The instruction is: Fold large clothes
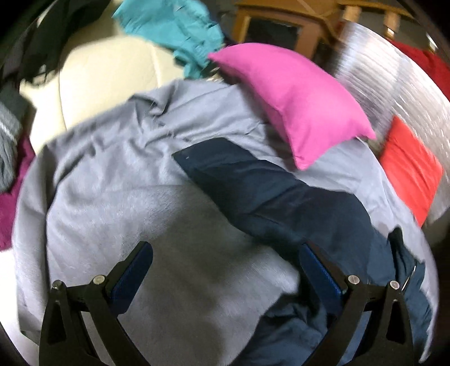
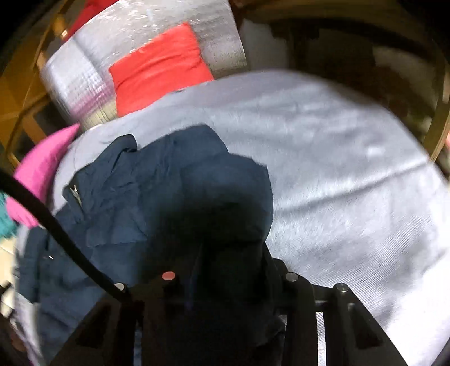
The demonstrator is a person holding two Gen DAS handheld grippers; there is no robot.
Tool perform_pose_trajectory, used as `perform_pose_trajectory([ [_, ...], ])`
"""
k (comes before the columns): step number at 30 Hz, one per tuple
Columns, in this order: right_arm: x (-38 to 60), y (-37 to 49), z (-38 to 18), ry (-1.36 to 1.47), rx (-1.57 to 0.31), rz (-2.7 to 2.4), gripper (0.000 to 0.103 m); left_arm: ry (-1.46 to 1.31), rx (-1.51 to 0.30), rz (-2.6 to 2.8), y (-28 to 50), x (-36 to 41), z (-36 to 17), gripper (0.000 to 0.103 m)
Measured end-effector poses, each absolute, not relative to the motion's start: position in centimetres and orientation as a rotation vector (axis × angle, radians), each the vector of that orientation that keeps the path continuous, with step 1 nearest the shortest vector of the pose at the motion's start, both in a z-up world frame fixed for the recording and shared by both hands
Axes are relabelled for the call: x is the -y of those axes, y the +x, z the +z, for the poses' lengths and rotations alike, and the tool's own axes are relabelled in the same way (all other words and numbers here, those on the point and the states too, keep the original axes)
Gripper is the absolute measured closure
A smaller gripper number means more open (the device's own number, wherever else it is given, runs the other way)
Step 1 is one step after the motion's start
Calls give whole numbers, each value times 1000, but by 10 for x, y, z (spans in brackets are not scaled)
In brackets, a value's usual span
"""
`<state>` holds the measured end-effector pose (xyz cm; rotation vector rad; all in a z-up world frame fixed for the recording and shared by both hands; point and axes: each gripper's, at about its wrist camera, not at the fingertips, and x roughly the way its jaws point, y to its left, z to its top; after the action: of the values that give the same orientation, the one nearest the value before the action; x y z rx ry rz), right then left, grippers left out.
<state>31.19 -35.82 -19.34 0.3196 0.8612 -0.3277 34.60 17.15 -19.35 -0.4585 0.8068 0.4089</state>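
Observation:
A dark navy garment [image 1: 270, 194] with a zipper lies across a light grey cloth [image 1: 118, 180] spread over the seat. My left gripper [image 1: 225, 253] is open above the grey cloth, its right finger at the navy fabric's edge. In the right wrist view the navy garment [image 2: 174, 202] is bunched up and drapes over my right gripper [image 2: 213, 281], hiding its fingers; the gripper seems shut on it. The grey cloth [image 2: 337, 183] extends to the right.
A pink cushion [image 1: 295, 101] rests on the grey cloth's far side. A red cushion [image 2: 160, 67] lies on a silver quilted cover [image 2: 84, 81]. A teal garment [image 1: 174, 28] and dark clothes [image 1: 42, 42] lie on a cream sofa [image 1: 107, 73]. Wooden furniture [image 1: 281, 19] stands behind.

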Motion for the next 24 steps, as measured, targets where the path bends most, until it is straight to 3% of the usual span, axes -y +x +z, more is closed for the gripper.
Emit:
perform_pose_trajectory([
  [2, 356, 304, -182, 261, -838, -360, 64, -540, -810, 390, 352, -188, -200, 0],
  [3, 351, 298, -180, 238, -824, -376, 55, -572, -812, 379, 355, -193, -203, 0],
  [4, 349, 297, -177, 224, -811, -378, 30, -621, -814, 361, 359, -201, -208, 0],
  [6, 343, 298, -188, 199, -832, -358, 12, -704, -822, 332, 365, -213, -217, 0],
  [8, 341, 300, -201, 169, -896, -365, 25, -783, -831, 303, 373, -223, -227, 0],
  [9, 342, 299, -198, 183, -898, -361, 46, -809, -837, 288, 378, -228, -232, 0],
  [10, 342, 297, -192, 202, -879, -363, 49, -817, -845, 281, 381, -229, -234, 0],
  [15, 332, 268, -148, 216, -646, -403, 37, -878, -858, 200, 410, -241, -244, 5],
  [18, 326, 255, -139, 223, -584, -389, 36, -925, -857, 171, 425, -247, -251, 22],
  [20, 319, 254, -137, 227, -576, -381, 36, -936, -880, 178, 434, -250, -259, 48],
  [24, 316, 258, -141, 247, -595, -371, 36, -948, -862, 163, 443, -250, -264, 58],
])
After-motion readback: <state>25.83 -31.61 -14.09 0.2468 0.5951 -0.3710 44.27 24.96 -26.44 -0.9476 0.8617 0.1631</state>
